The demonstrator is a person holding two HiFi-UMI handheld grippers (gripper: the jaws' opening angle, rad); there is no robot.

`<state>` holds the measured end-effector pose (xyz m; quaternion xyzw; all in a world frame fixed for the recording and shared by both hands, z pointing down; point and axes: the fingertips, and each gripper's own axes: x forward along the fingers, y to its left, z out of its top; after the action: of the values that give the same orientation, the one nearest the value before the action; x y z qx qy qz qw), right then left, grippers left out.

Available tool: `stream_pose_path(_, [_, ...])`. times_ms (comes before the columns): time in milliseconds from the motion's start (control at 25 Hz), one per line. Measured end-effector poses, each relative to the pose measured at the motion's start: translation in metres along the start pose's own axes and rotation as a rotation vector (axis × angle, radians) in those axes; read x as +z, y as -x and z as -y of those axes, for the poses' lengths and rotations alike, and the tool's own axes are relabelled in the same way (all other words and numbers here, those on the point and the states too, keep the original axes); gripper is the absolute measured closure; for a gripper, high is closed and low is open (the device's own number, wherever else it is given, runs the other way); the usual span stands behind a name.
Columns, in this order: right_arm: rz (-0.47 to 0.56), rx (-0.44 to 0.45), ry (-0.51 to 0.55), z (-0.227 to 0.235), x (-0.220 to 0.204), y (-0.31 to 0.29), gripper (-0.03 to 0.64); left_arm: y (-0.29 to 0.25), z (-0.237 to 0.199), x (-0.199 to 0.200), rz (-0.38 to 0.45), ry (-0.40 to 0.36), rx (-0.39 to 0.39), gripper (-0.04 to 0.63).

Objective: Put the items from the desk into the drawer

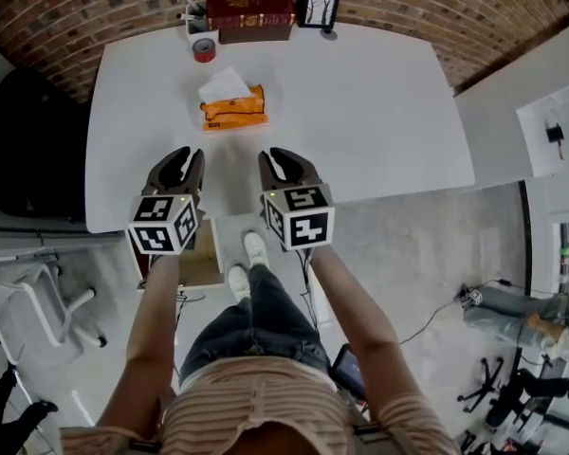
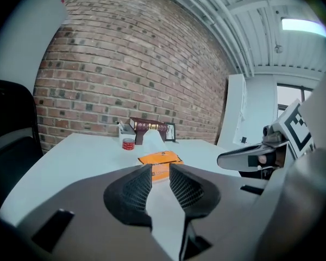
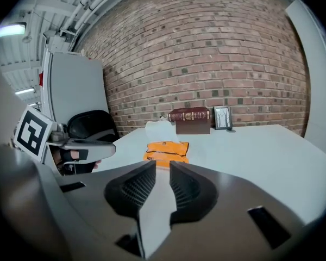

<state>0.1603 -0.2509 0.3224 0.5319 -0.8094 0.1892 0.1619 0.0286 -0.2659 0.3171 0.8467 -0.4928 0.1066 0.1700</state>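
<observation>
Left tongs (image 1: 184,162) and right tongs (image 1: 286,162) stand narrowly apart, empty; the tissue pack (image 1: 233,110), upper centre, seems soft and light: pinch its sides.
</observation>
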Motion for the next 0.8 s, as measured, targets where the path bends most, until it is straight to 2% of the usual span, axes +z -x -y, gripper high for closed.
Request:
stream_pose_path(40, [-0.006,0.006,-0.003,0.003,0.000,-0.007,0.528,-0.008,-0.003,0.000,-0.007,0.000,0.003,0.501])
stream_pose_path(120, [-0.017,0.016,-0.008,0.011,0.001,-0.022,0.490,-0.024,-0.009,-0.002,-0.025,0.000,0.008,0.462])
stream_pose_path(280, [-0.047,0.004,-0.019,0.031,0.000,-0.051,0.445,-0.053,-0.023,-0.010,-0.070,0.014,0.032,0.409])
stream_pose_path(600, [-0.089,0.002,0.011,0.055,0.001,-0.109,0.431,-0.104,-0.050,-0.024,-0.143,0.023,0.068,0.390])
stream_pose_path(800, [-0.137,0.010,-0.029,0.064,-0.008,-0.136,0.431,-0.127,-0.058,-0.032,-0.181,0.020,0.070,0.384])
